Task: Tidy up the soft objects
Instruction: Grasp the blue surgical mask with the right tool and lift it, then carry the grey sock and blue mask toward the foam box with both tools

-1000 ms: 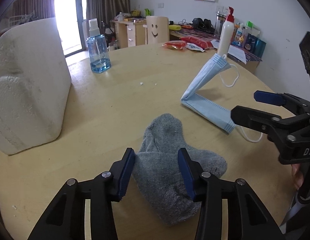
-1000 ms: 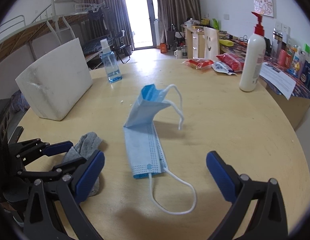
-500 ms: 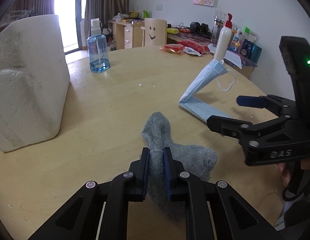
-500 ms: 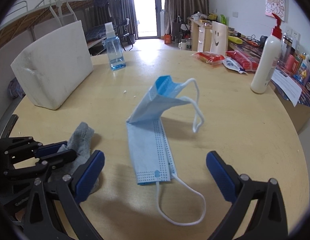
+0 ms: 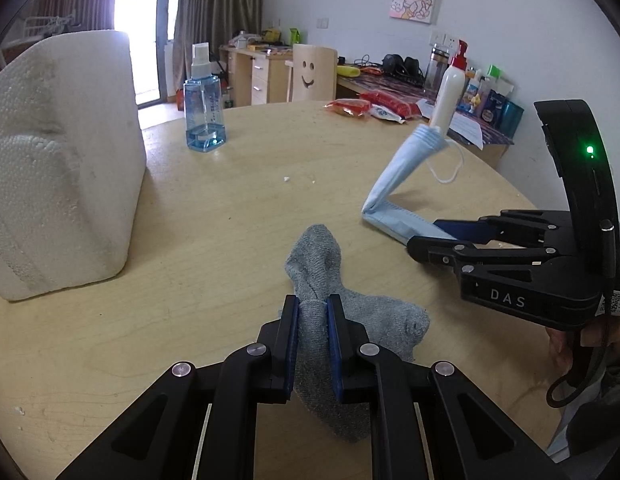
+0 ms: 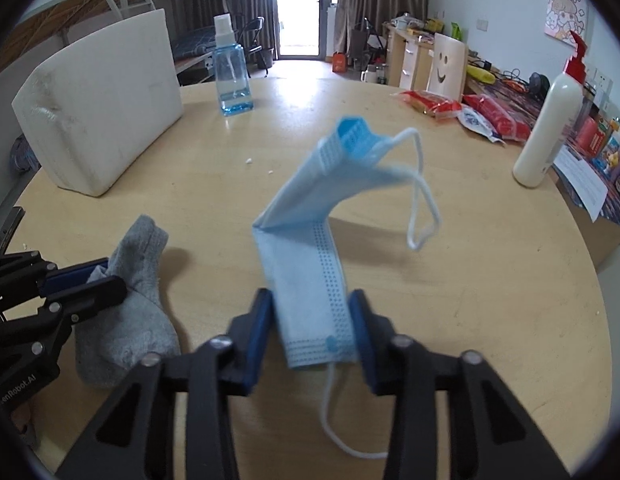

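A grey sock (image 5: 314, 264) lies on the round wooden table (image 5: 237, 216); my left gripper (image 5: 313, 312) is shut on its middle, pinching the fabric. The sock also shows in the right wrist view (image 6: 129, 292), with the left gripper (image 6: 97, 280) on it. A blue face mask (image 6: 310, 248), folded with its far half standing up, lies between the pads of my right gripper (image 6: 312, 312). The jaws are narrowed to the mask's width and blurred, and whether the pads press it is unclear. The mask also shows in the left wrist view (image 5: 398, 176), with the right gripper (image 5: 450, 236) at its near end.
A white foam block (image 5: 57, 168) stands at the left. A blue spray bottle (image 5: 203, 108) stands behind it. A white pump bottle (image 6: 548, 132) stands at the right, with red snack packets (image 6: 434, 104) at the far edge.
My left gripper closed on the sock and stays shut on it. My right gripper moved forward over the mask's near end and its jaws narrowed from wide open.
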A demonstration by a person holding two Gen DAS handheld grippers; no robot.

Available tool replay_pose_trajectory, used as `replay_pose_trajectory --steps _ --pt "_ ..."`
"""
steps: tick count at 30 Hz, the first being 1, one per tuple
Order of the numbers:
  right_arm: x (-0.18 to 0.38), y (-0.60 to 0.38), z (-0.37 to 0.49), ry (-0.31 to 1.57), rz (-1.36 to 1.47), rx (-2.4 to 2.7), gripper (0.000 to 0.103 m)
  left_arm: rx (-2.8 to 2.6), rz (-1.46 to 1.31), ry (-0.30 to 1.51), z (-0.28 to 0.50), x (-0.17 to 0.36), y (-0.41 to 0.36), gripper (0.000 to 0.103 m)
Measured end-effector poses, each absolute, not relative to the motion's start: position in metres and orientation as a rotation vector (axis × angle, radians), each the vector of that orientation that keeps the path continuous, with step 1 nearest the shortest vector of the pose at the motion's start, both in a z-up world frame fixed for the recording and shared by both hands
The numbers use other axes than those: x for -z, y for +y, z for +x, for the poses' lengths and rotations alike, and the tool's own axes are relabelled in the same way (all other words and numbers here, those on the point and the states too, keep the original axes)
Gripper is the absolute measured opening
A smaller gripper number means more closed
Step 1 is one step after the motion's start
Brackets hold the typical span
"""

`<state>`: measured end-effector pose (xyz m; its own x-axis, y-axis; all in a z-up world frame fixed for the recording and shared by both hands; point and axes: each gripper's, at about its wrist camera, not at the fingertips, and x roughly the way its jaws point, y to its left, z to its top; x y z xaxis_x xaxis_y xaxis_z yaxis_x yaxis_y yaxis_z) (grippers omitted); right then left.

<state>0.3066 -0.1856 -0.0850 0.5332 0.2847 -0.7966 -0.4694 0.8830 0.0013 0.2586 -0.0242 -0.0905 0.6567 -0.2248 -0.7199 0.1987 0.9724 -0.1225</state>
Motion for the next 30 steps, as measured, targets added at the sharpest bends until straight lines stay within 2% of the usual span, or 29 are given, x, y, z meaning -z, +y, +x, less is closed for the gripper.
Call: replay_pose_trajectory --steps 1,3,16,30 --pt "0.084 -0.185 0.306 0.902 -0.218 -0.464 0.027 0.244 -0.038 0.813 0.258 0.089 -0.024 0.015" --pt "0.085 -0.184 0.305 0.896 -0.215 -0.484 0.021 0.251 -0.038 0.801 0.256 0.087 -0.024 0.015" --pt "0.046 -0.203 0.28 0.779 -0.115 -0.484 0.02 0.239 -0.011 0.732 0.243 0.067 -0.025 0.015" --pt "0.009 -0.218 0.227 0.635 -0.053 -0.493 0.02 0.199 0.026 0.607 0.191 0.027 -0.026 0.015"
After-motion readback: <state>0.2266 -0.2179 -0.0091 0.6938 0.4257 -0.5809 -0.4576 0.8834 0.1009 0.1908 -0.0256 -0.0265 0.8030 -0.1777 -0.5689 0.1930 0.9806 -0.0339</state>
